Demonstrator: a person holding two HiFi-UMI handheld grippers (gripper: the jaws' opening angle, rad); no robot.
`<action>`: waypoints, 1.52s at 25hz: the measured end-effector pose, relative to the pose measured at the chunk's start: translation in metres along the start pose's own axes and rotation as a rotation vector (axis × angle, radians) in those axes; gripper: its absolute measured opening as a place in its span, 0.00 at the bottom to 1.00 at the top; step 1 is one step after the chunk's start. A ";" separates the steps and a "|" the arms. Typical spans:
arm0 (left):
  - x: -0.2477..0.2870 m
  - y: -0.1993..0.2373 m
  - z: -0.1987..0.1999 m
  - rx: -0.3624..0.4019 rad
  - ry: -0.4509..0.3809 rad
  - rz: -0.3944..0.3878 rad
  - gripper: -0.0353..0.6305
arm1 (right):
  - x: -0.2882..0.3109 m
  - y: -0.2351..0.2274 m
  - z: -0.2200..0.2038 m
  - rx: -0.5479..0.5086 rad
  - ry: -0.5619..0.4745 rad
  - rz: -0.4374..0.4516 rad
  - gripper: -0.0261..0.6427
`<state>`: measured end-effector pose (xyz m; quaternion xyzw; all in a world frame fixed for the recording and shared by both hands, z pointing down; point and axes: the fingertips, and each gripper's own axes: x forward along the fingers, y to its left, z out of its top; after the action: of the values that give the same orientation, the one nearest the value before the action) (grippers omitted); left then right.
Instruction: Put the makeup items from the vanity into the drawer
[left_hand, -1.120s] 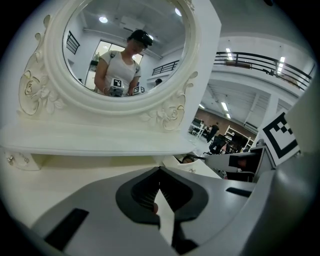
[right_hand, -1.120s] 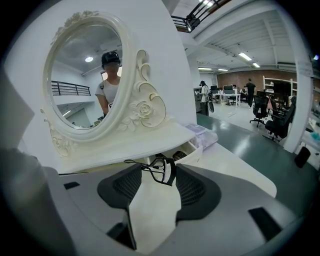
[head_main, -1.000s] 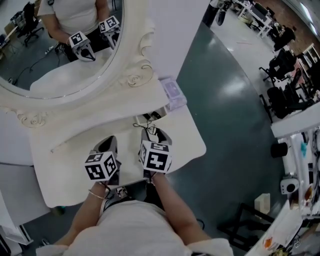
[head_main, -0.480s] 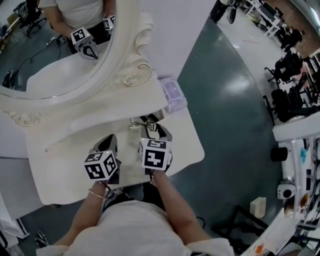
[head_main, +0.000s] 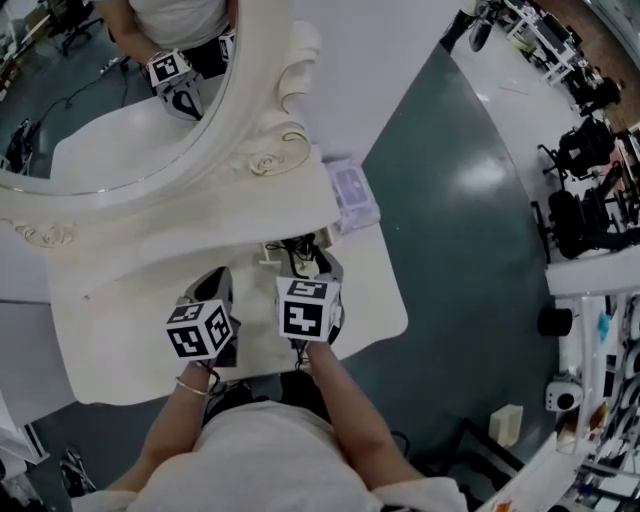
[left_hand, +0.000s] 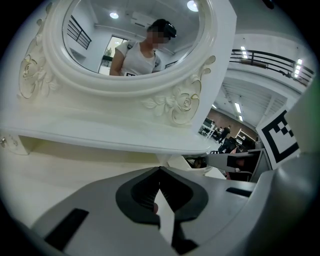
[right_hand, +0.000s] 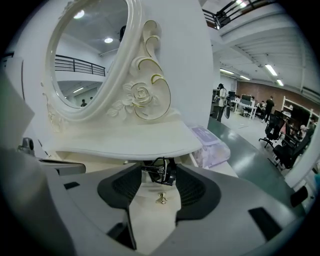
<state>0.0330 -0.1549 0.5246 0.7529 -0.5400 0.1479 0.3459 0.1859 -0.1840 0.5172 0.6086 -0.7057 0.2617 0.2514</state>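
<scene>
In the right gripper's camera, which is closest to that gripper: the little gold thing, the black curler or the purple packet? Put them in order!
1. Little gold piece, low down, between the open jaws.
2. Black curler, just ahead, under the shelf.
3. Purple packet, farthest, off to the right.

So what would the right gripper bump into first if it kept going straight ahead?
Probably the small gold piece between the right gripper's open jaws; a black wire tool sits just behind it. Depth is hard to judge.
</scene>
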 end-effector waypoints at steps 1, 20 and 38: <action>0.001 0.001 0.000 -0.004 0.001 0.004 0.06 | 0.002 -0.001 0.000 -0.016 0.002 -0.004 0.37; 0.015 0.018 -0.003 -0.047 0.010 0.051 0.06 | 0.027 -0.002 0.001 -0.054 0.037 0.049 0.37; 0.006 0.020 0.002 -0.036 0.000 0.040 0.06 | 0.017 0.001 0.004 -0.036 0.013 0.015 0.37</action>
<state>0.0165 -0.1642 0.5344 0.7356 -0.5575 0.1448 0.3564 0.1825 -0.1990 0.5257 0.5967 -0.7133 0.2546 0.2650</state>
